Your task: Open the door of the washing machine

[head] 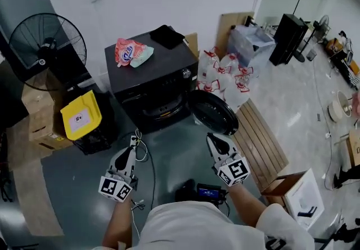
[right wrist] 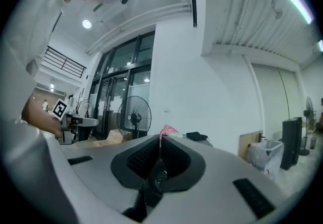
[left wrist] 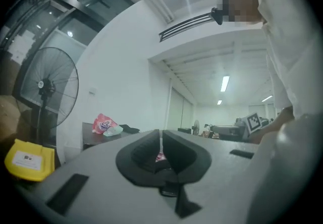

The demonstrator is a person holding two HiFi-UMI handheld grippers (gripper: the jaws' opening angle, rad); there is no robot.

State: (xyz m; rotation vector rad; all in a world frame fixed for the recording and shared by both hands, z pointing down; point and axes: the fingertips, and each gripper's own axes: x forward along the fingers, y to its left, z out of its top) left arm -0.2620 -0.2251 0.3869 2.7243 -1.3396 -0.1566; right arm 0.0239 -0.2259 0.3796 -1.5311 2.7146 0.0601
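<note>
The black washing machine stands against the white wall, its round door swung open to the right and the drum opening showing. A pink bag and a black cloth lie on its top. My left gripper is held up in front of the person, well short of the machine, shut with nothing in it; in the left gripper view its jaws meet. My right gripper hovers just below the open door, also shut and empty, its pads together.
A black standing fan and cardboard boxes are at the left, with a yellow-lidded bin beside the machine. White jugs sit right of it. A wooden slatted pallet and a box lie at the right.
</note>
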